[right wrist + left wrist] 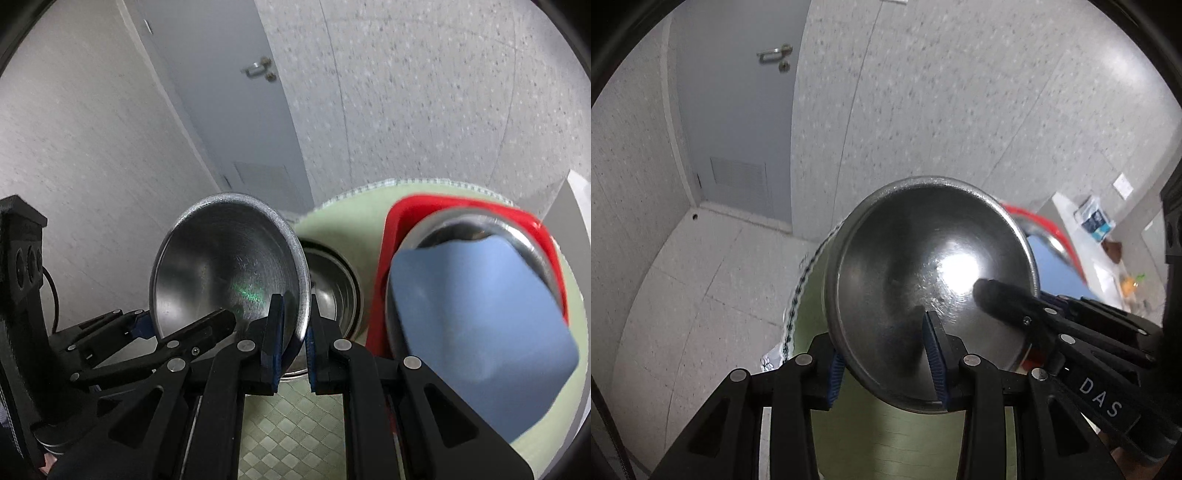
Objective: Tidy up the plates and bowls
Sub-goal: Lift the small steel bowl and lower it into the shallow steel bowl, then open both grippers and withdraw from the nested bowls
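On the left, we clamp the steel bowl by its rim in our left hand-held gripper, and our right hand-held gripper pinches the opposite rim, holding it tilted above the green-matted worktop. We judge this a mid-air handover; next, one grip must release before nesting it into the second bowl beside the red rack

Silver bowl, red rack, green checked mat

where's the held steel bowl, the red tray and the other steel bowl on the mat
held steel bowl (221, 266): right wrist view, inner wall
red tray (402, 210): right wrist view, back rim
other steel bowl (332, 291): right wrist view, inside
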Tool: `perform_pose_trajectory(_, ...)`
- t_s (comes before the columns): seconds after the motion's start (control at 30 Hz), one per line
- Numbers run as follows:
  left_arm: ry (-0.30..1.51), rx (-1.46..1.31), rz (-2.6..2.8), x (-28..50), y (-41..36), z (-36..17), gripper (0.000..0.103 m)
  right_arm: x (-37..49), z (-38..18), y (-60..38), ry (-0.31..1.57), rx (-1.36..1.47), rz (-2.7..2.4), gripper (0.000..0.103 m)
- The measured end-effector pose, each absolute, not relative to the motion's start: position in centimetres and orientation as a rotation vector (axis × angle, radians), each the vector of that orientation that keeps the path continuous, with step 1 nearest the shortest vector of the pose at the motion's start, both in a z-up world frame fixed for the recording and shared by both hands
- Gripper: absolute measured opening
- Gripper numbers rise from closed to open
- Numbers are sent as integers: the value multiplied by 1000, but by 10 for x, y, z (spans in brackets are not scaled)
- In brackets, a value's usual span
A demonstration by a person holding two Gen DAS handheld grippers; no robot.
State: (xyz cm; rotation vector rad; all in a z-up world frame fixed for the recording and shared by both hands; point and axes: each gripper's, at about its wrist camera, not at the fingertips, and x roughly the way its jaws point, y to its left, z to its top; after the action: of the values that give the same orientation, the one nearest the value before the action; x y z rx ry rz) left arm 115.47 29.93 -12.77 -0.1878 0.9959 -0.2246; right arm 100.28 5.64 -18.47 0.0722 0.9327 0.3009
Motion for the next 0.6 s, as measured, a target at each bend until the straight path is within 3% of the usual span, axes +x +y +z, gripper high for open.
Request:
perform_pose_trajectory(0.3,1060,-163,-252,1185,313,-139,35,1008,-208,60,983,52,222,13)
perform_pose_trajectory(0.6,1052,-122,-224,1213,301,-142,42,1008,-212,56,992,67,174,20)
